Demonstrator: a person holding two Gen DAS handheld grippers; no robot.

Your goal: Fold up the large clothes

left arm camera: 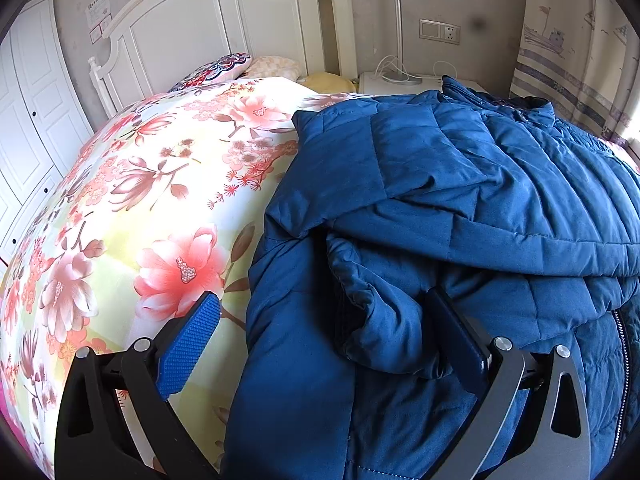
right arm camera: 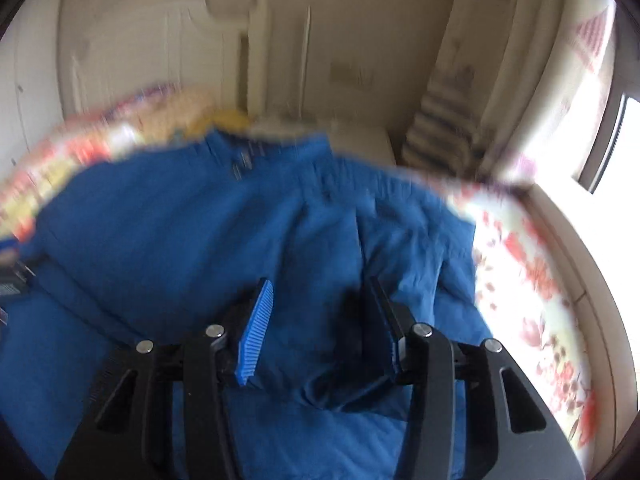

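A blue quilted jacket (left arm camera: 460,200) lies spread over the bed, on its flowered quilt (left arm camera: 140,208), reaching up toward the headboard (left arm camera: 224,28) end, where pillows sit against the white boards.

The left tongs (left arm camera: 320,320) stand wide apart above the jacket's near edge. One blue ribbed pad hangs over bare quilt just off the jacket's side, the other dark finger rests against a bunched fold of the blue cloth. The fold sits between them, but the pads are not pressing on it, so nothing is gripped.

The right tongs (right arm camera: 320,312) are part open over the middle of the jacket. A rumpled ridge of blue fabric lies between the fingers; there is a gap on the ribbed pad's side, and I see no clamping.

The left view is sharp and shows the jacket's zip (left arm camera: 622,340) along its near edge, a white bedside stand (left arm camera: 400,84) with a lamp stem, and a wall socket (left arm camera: 440,32). The right view is smeared with blur but alone shows the window (right arm camera: 616,136) and the quilt on the bed's far side edge.
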